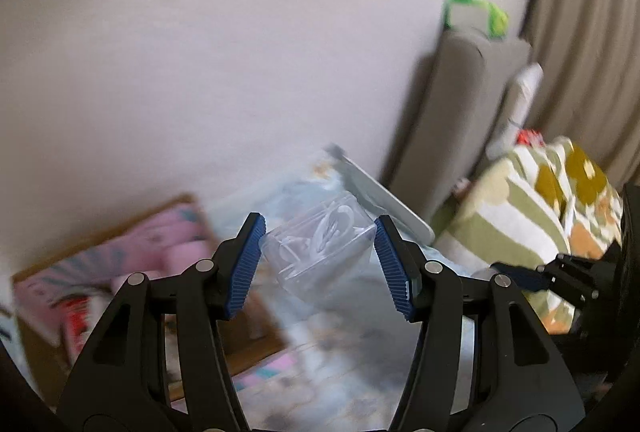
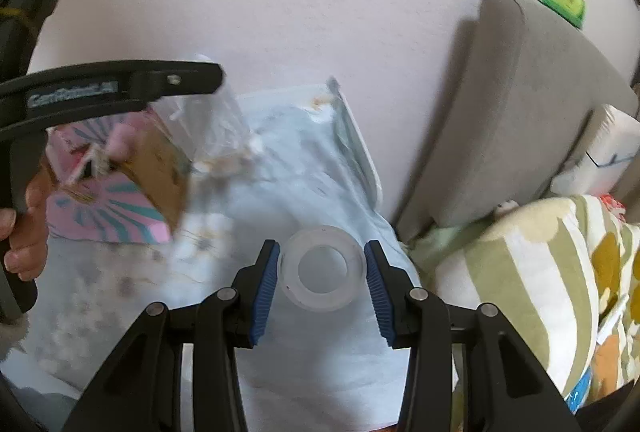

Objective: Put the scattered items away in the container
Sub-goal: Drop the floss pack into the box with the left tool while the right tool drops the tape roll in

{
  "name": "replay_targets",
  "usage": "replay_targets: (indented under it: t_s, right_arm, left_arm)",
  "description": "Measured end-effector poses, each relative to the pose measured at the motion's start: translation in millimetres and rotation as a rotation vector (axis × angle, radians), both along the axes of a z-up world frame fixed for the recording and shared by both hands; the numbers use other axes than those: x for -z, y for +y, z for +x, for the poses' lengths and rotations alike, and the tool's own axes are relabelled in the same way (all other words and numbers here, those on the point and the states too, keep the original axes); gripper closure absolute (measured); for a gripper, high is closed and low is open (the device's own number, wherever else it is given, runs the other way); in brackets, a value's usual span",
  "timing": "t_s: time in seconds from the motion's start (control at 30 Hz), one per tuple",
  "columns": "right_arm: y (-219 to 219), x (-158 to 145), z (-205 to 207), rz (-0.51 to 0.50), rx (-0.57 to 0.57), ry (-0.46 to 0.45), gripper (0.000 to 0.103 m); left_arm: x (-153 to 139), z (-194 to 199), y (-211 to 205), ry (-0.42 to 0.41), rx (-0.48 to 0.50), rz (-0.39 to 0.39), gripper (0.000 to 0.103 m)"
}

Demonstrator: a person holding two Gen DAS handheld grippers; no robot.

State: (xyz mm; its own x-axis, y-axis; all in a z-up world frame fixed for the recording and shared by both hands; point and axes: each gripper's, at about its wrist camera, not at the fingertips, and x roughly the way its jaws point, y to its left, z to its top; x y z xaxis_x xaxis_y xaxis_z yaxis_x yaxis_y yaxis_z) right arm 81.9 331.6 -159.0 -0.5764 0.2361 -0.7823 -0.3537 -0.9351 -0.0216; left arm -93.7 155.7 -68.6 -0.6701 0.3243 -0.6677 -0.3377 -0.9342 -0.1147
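While hanging loaded above the pale blue cloth (image 2: 320, 372), risks a miss at the drop. Looks from here like a carry toward the brown cardboard box (image 2: 160, 160) with the pink-striped inside, lower left of the left view, probably the container, though blurred and hard to confirm. Could go wrong there first: open top only partly in sight, so a release too soon lands on cloth or rim.

Next, the left tool (image 1: 320, 222): clamped on a clear plastic case (image 1: 320, 256), centre of its frame, held in the air and tilted on a corner. Smooth, hard, flat walls against narrow ribbed blue pads (image 1: 246, 264); may well pivot or slide out under a quick swing. Holds coiled white cord inside, possibly earphones.

Then the right tool (image 2: 321, 246): closed on a translucent ring (image 2: 320, 300), seemingly a tape roll, lower centre of its frame, off the cloth. Round, slick rim touching each pad along a thin line only; likely to roll free on any slackening of the squeeze, and to wander off across soft fabric.

Also worth care: both tools near each other, so a knock on approach to the box seems possible.
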Motion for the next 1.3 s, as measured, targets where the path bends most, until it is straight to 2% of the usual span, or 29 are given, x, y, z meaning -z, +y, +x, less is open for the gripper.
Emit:
replay_targets:
  t_s: [0.13, 0.27, 0.37, 0.53, 0.67, 0.87, 0.93, 0.97, 1.0, 1.1, 1.3]
  right_arm:
    - [-16, -32, -17, -0.017, -0.056, 0.054, 0.063]
    - [-51, -64, -49, -0.024, -0.172, 0.116, 0.063]
    - [-81, -70, -80, -0.033, -0.268, 0.131, 0.063]
    - [-126, -58, -134, -0.056, -0.368, 0.095, 0.063]
    - [-148, -45, -164, -0.072, -0.387, 0.056, 0.063]
    - [-161, -34, -180, -0.050, -0.367, 0.003, 0.063]
    - [-160, -31, -185, -0.044, -0.342, -0.022, 0.062]
    - [-158, -27, -189, -0.065, -0.333, -0.054, 0.060]
    - [-156, -26, -193, -0.080, -0.327, -0.075, 0.053]
    - [-153, -24, -191, -0.060, -0.299, -0.089, 0.039]
    - [-159, -34, -187, 0.002, -0.282, -0.088, 0.039]
  left_arm:
    - [-21, 21, -67, 0.028, -0.143, -0.018, 0.050]
    - [-19, 40, -132, 0.029, -0.291, -0.048, 0.050]
    - [-8, 43, -169, -0.004, -0.376, -0.054, 0.050]
    - [11, 43, -213, -0.048, -0.468, -0.027, 0.050]
    - [25, 41, -227, -0.070, -0.479, -0.004, 0.050]
    - [34, 30, -231, -0.116, -0.447, 0.014, 0.049]
    - [35, 24, -229, -0.145, -0.451, 0.010, 0.040]
    - [36, 22, -230, -0.156, -0.457, 0.008, 0.022]
    - [36, 20, -231, -0.167, -0.468, 0.007, 0.009]
    - [33, 17, -236, -0.193, -0.497, 0.019, 0.007]
    - [28, 17, -237, -0.247, -0.556, -0.056, 0.007]
